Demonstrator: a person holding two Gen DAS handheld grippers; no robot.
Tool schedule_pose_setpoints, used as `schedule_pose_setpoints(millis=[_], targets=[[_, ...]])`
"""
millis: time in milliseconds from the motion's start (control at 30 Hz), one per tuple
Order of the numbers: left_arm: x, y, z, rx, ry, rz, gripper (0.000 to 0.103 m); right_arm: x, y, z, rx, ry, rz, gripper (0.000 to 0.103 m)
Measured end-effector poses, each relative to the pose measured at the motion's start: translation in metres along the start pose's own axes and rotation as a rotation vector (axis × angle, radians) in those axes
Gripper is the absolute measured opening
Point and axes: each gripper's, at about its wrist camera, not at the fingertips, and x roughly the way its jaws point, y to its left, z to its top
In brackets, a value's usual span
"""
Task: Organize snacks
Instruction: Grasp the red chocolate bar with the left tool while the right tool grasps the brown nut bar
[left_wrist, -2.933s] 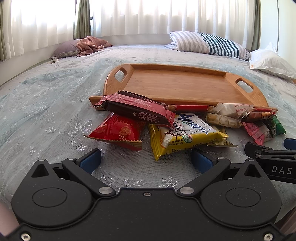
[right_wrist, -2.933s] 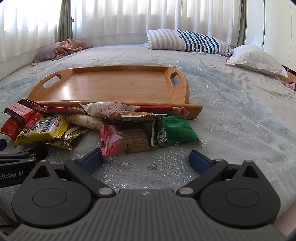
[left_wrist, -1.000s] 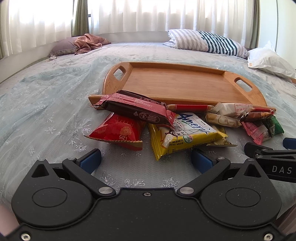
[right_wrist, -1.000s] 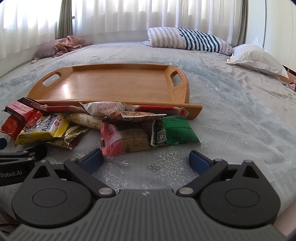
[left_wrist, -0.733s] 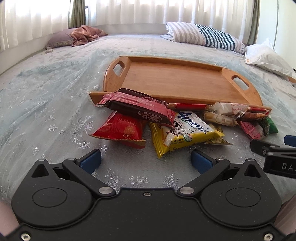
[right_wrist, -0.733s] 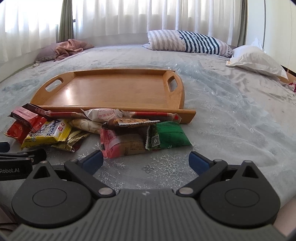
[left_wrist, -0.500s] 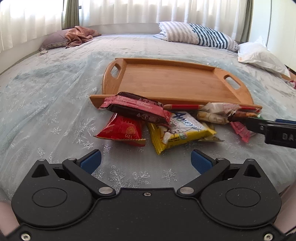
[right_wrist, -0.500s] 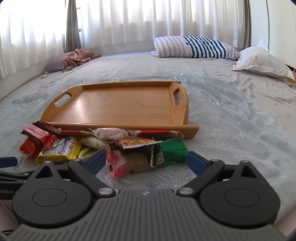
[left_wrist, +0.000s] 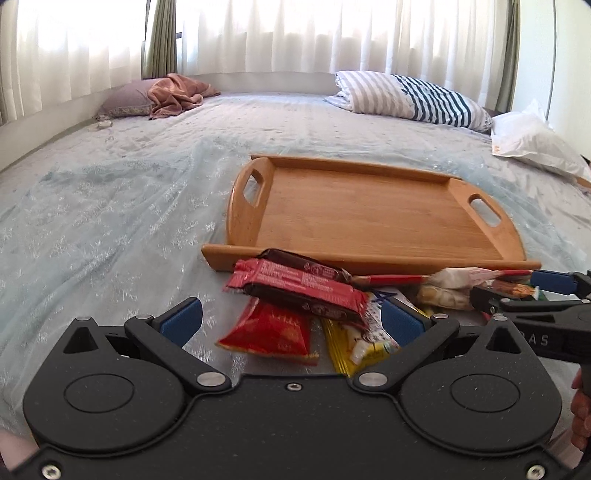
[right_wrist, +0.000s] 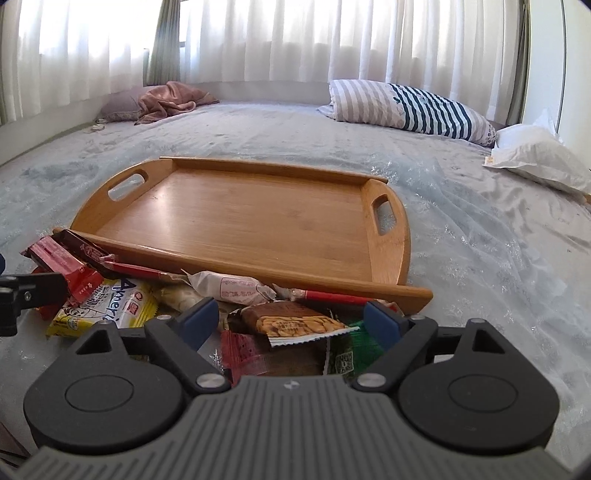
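An empty wooden tray (left_wrist: 369, 218) (right_wrist: 240, 218) lies on the bed. Several snack packets lie in a row along its near edge. My left gripper (left_wrist: 291, 319) is open above a dark red bar (left_wrist: 303, 286), a red packet (left_wrist: 267, 330) and a yellow packet (left_wrist: 354, 341). My right gripper (right_wrist: 291, 319) is open above a brown biscuit packet (right_wrist: 291, 323), a pink packet (right_wrist: 247, 349) and a green packet (right_wrist: 351, 354). A white packet (right_wrist: 232, 288) and a thin red stick (right_wrist: 332, 295) lie against the tray.
Light blue bedspread (left_wrist: 110, 229) all around. A striped pillow (left_wrist: 410, 96) and a white pillow (left_wrist: 532, 142) lie at the far right. A purple pillow with a pink cloth (left_wrist: 162, 98) lies at the far left. Curtains behind.
Both grippers have moved forward and down over the snack pile. The packets now sit between the open fingers. Nothing has been picked up.
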Motion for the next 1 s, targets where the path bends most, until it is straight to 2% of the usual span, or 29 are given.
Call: schedule_pose_setpoints(millis=[200, 433, 533, 700, 867, 1000], targets=[[0.019, -0.015, 0.003, 0.100, -0.002, 0.038, 0.103, 0.003, 0.011, -0.002, -0.043, -0.006, -0.035, 0.091], [0.029, -0.027, 0.000, 0.145, 0.001, 0.041, 0.103, 0.003, 0.011, -0.003, -0.043, 0.000, -0.044, 0.091], [0.032, -0.027, 0.000, 0.150, -0.011, 0.075, 0.103, 0.002, 0.010, -0.003, -0.025, 0.003, -0.041, 0.094], [0.037, -0.020, 0.004, 0.117, -0.007, 0.053, 0.103, 0.004, 0.010, -0.004, -0.035, 0.005, -0.050, 0.094], [0.032, -0.018, 0.008, 0.122, -0.045, 0.056, 0.103, 0.004, 0.012, -0.003, -0.050, 0.002, -0.064, 0.094], [0.027, -0.024, 0.006, 0.163, -0.068, 0.050, 0.103, 0.003, 0.012, -0.003, -0.038, -0.011, -0.061, 0.086]])
